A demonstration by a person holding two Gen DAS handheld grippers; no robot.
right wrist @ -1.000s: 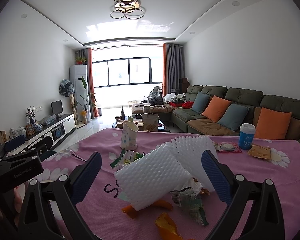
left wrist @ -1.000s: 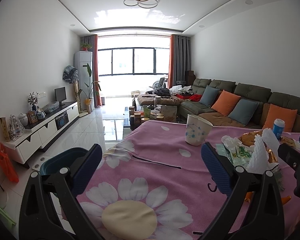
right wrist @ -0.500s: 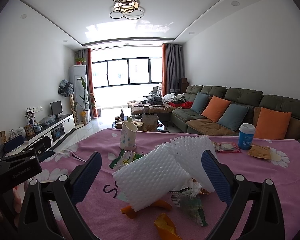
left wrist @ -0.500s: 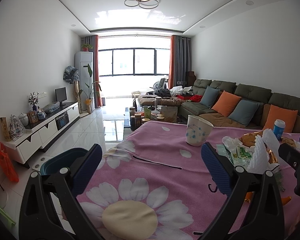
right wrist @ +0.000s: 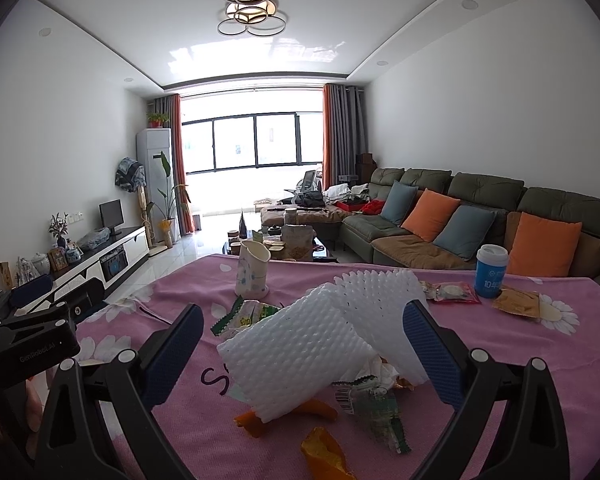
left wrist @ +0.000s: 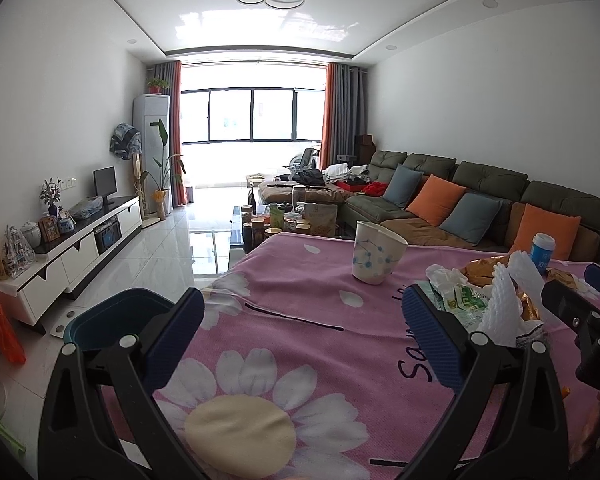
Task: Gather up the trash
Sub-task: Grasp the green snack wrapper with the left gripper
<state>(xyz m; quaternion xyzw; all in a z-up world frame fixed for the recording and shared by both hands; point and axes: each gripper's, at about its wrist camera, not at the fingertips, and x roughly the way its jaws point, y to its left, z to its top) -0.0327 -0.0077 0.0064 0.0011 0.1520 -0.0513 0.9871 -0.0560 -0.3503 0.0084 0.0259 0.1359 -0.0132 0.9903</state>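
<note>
Trash is heaped on a pink flowered tablecloth point(right wrist: 540, 364), with a folded white foam net point(right wrist: 320, 344) seen at the centre of the right wrist view, between the widely parted fingers of the right gripper point(right wrist: 302, 344), which is released and grips nothing; whether the pads touch the foam cannot be told. Under the net, orange peel point(right wrist: 320, 410), a torn green-printed wrapper point(right wrist: 380, 404) and crumpled paper are partly hidden, and a yellow scrap point(right wrist: 324, 452) at 6 o'clock is cut off by the frame edge. A green snack wrapper point(right wrist: 248, 314) is seen at 11 o'clock of the net, a crushed paper cup point(right wrist: 252, 270) beyond it, and a blue cup point(right wrist: 490, 272) with flat packets at 2 o'clock; their print is too small to be read. In the left wrist view the left gripper point(left wrist: 302, 336) is likewise held open and empty over bare cloth, the same pile point(left wrist: 496, 300) being seen at 3 o'clock, partly masked by its right finger and by the other gripper's black body. A dark blue bin point(left wrist: 112, 318) on the floor at 9 o'clock is half hidden behind the left finger; its contents cannot be seen.
</note>
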